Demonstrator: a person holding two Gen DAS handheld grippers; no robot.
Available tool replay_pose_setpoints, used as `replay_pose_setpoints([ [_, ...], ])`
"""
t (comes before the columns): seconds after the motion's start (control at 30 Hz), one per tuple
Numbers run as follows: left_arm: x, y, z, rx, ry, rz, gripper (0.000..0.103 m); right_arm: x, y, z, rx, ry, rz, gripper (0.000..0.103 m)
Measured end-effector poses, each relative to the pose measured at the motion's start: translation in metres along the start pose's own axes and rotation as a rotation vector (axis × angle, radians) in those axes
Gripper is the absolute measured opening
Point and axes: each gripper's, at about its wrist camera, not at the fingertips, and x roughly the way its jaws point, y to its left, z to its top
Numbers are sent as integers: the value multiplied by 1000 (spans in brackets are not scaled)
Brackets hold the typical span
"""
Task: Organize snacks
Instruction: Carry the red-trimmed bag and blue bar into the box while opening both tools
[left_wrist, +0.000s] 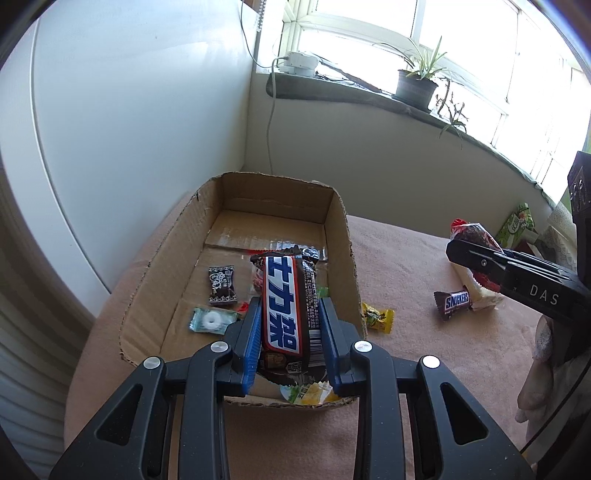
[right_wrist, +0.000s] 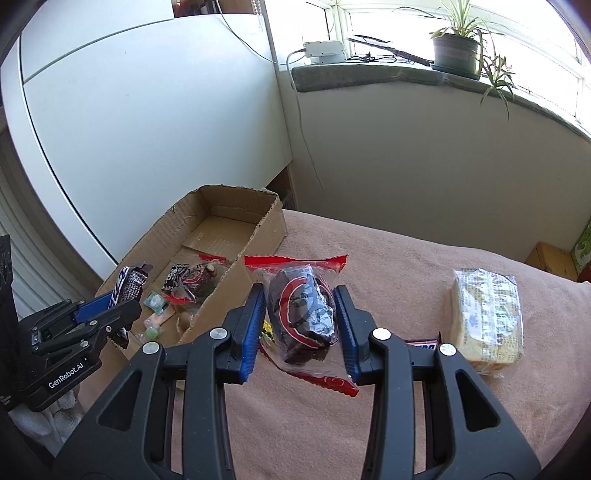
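Pink-covered worktop (right_wrist: 369, 258) under a sunny window, left claw (left_wrist: 288, 317) pinching a Snickers bar (left_wrist: 282, 314) over the cardboard box (left_wrist: 162, 258), right claw (right_wrist: 301, 314) pinching a red-trimmed clear snack bag (right_wrist: 303, 306) right of the box, "SNICKERS" mini (left_wrist: 453, 303) nearby.

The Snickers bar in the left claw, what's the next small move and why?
Probably lower it a little and open the left claw. The Snickers bar is clamped between its fingers, already above the cardboard box where other candies lie, so releasing should drop it inside.
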Motion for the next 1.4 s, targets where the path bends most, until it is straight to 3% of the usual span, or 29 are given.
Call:
replay_pose_setpoints([
  [0.83,22,26,13,-20,23,52,28,92,64,52,-107,64,113,39],
  [1.17,26,28,14,-29,35,49,28,106,68,54,-119,86,121,39],
  [1.4,27,29,14,-32,36,52,28,108,71,54,-124,82,128,45],
])
